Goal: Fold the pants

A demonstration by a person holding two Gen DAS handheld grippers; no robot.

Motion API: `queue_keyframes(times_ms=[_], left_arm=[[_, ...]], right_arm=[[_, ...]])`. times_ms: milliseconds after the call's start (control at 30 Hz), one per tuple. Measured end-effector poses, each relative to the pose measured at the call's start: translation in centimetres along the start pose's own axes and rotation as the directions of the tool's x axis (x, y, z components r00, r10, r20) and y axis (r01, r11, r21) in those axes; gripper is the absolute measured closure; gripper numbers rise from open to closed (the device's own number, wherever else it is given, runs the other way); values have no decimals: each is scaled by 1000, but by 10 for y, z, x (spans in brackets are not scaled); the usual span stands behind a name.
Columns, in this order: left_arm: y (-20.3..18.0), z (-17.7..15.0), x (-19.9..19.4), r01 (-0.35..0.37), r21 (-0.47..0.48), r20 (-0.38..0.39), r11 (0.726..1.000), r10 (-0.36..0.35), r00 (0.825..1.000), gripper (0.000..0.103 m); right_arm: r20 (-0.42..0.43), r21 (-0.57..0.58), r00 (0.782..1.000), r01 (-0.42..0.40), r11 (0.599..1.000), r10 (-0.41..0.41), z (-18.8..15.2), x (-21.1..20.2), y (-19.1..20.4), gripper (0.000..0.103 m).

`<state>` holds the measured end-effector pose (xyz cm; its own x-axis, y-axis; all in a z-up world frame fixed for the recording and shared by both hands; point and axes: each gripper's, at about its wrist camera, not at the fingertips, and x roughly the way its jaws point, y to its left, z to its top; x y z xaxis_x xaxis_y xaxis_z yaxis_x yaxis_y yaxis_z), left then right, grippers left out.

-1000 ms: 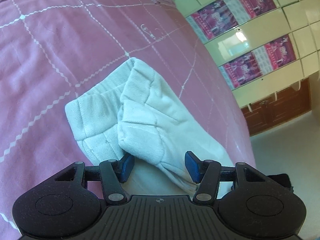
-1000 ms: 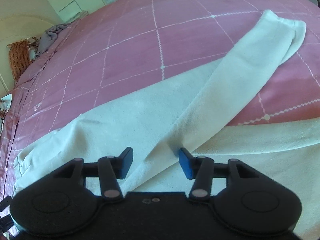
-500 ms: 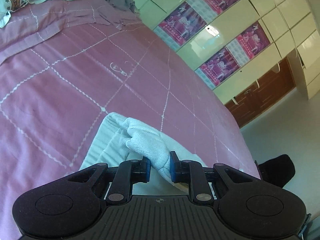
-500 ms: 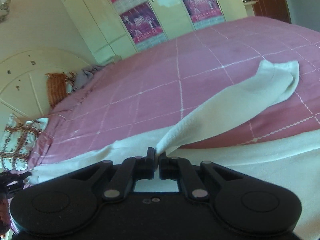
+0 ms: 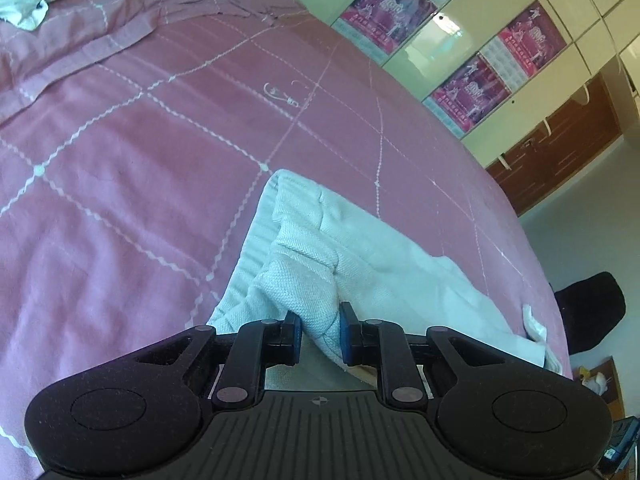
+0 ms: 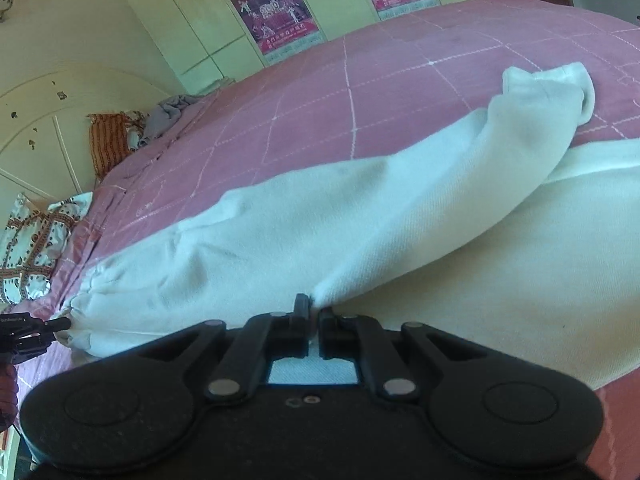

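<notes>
Pinching bunched white pants (image 5: pixel 304 280) in the closed left gripper (image 5: pixel 319 334) and, seemingly, only a thin edge in the clamped right gripper (image 6: pixel 314 312), the cloth could slip free near the right if pulled taut.

I am keeping my left gripper (image 5: pixel 319 332) angled downward, its blue-padded jaws pinching a bunched fold of the white pants (image 5: pixel 360 256) between them. I am holding my right gripper (image 6: pixel 314 316) tilted down too, jaws drawn almost together and nipping a thin edge of the same cloth at their tips.
</notes>
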<state>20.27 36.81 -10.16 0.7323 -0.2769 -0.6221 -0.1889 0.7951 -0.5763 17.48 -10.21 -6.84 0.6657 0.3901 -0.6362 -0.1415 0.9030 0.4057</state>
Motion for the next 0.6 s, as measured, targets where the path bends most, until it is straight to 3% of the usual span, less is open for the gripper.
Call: queue_keyframes(times_ms=[100,233,333,467,533,600], left_arm=[[6,-9,8,-69,32,-45,997,70,996,84],[7,-21,5,-99,27,-29,995,100,995,84],[-5,-28,-7,-163,38,-22,986,164,986,79],[-29,-31,-40,-235,62,106,970,227,968,79],[-43,-28,-45,-221,67,154,973,209,966,79],[-59,-26,-34,-199,109,139,974,183,973,79]], right_arm=[[12,-8,1000,-6,1000,7,-3,-7,1,99],[-106,18,994,24,1000,-22,-25,18,-10,96],[-81,22,996,31,999,-29,-21,0,-11,79],[37,14,998,55,998,-56,-2,-38,-21,78],[62,19,994,94,995,-95,15,-43,-29,73],[56,13,986,159,987,-159,32,-36,-36,57]])
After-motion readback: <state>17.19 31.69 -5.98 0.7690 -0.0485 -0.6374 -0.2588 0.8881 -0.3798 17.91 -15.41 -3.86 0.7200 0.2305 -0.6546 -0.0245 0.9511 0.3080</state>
